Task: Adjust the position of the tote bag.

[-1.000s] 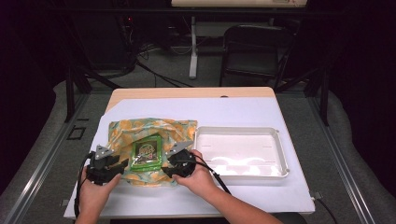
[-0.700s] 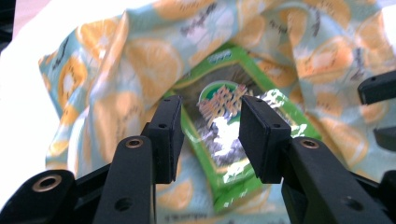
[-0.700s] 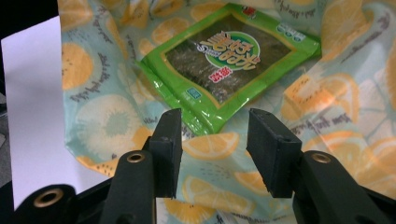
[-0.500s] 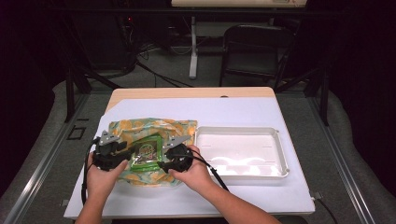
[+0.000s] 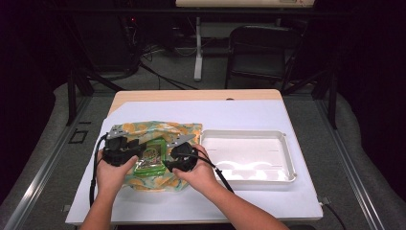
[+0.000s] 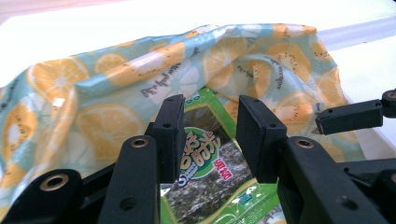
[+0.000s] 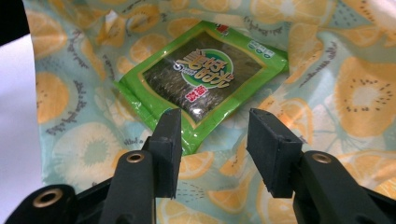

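From above, two hands hold the left gripper (image 5: 125,149) and right gripper (image 5: 178,158) over a citrus-print bag (image 5: 186,130) on the bench (image 5: 249,112), beside a white tray (image 5: 287,158). The gripper views reveal the green seaweed packet (image 7: 205,77) lying on the bag, partly between the left gripper's parted jaws and just ahead of the right's, which also stand apart, empty.

The room is dark, with light falling mainly on the white-topped bench (image 5: 249,115), whose far edge shows bare wood. Beyond it a black chair (image 5: 261,52) stands on grey floor (image 5: 163,79), near dark cables (image 5: 143,62) and a white post (image 5: 197,48).
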Available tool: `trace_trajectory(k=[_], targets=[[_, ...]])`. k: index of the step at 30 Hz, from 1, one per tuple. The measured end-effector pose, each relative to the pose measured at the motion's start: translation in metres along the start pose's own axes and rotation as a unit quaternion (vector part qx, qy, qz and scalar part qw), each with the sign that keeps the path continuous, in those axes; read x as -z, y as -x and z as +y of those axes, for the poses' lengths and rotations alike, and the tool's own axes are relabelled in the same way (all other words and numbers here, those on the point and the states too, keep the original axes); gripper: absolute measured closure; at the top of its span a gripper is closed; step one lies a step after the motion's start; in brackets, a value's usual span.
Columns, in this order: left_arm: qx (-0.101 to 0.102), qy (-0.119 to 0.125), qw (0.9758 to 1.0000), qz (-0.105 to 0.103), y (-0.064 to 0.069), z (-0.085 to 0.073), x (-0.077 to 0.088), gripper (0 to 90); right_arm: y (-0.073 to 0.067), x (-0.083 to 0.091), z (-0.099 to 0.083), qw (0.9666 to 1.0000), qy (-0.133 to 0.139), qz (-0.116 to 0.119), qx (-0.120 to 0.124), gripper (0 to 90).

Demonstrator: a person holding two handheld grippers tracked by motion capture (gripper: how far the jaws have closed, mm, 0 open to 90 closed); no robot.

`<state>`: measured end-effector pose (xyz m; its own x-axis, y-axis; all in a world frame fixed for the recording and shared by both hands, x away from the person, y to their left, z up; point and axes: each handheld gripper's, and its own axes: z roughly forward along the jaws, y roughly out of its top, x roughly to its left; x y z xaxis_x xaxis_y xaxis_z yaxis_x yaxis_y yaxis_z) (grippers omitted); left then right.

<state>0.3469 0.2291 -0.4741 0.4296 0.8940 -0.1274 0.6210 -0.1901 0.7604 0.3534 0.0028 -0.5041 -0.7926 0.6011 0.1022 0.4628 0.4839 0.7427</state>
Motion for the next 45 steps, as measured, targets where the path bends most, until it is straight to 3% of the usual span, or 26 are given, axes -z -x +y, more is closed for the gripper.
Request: trace_trajectory(k=[7,13,20,25,27,29,33,36,40,41,45], targets=[[0.002,-0.008,1.0000,-0.004,-0.005,0.000,-0.006,60.9,0.006,0.000,0.002,0.9999,-0.004,-0.007,-0.015,56.2],[-0.006,-0.021,0.9997,0.006,-0.006,-0.001,-0.014,57.7,0.012,-0.003,0.004,0.9993,-0.005,-0.021,-0.030,55.2],[-0.006,-0.031,0.9995,-0.004,-0.009,-0.001,-0.026,57.7,0.021,-0.007,0.006,0.9970,-0.011,-0.007,-0.077,60.4],[0.000,-0.030,0.9995,0.002,-0.012,-0.002,-0.028,56.9,0.023,-0.009,0.011,0.9960,-0.009,-0.014,-0.088,62.5],[0.005,-0.032,0.9995,0.000,-0.014,-0.003,-0.028,55.7,0.025,-0.013,0.015,0.9935,-0.016,-0.004,-0.113,65.6],[0.004,-0.033,0.9994,0.003,-0.014,-0.004,-0.028,55.7,0.025,-0.017,0.018,0.9922,-0.025,0.003,-0.122,65.8],[0.011,-0.040,0.9991,0.007,-0.017,-0.006,-0.028,56.1,0.019,-0.024,0.024,0.9921,-0.024,-0.002,-0.123,65.6],[0.027,-0.040,0.9988,0.000,-0.020,-0.008,-0.027,57.5,0.015,-0.028,0.031,0.9931,-0.039,-0.012,-0.110,65.6],[0.034,-0.045,0.9984,0.000,-0.024,-0.010,-0.026,59.1,0.011,-0.036,0.035,0.9922,-0.047,-0.029,-0.112,65.6],[0.045,-0.044,0.9980,-0.003,-0.027,-0.013,-0.026,59.2,0.011,-0.037,0.036,0.9921,-0.054,-0.031,-0.109,65.9],[0.054,-0.045,0.9975,-0.001,-0.029,-0.015,-0.024,59.2,0.010,-0.039,0.035,0.9912,-0.059,-0.032,-0.114,66.6]])
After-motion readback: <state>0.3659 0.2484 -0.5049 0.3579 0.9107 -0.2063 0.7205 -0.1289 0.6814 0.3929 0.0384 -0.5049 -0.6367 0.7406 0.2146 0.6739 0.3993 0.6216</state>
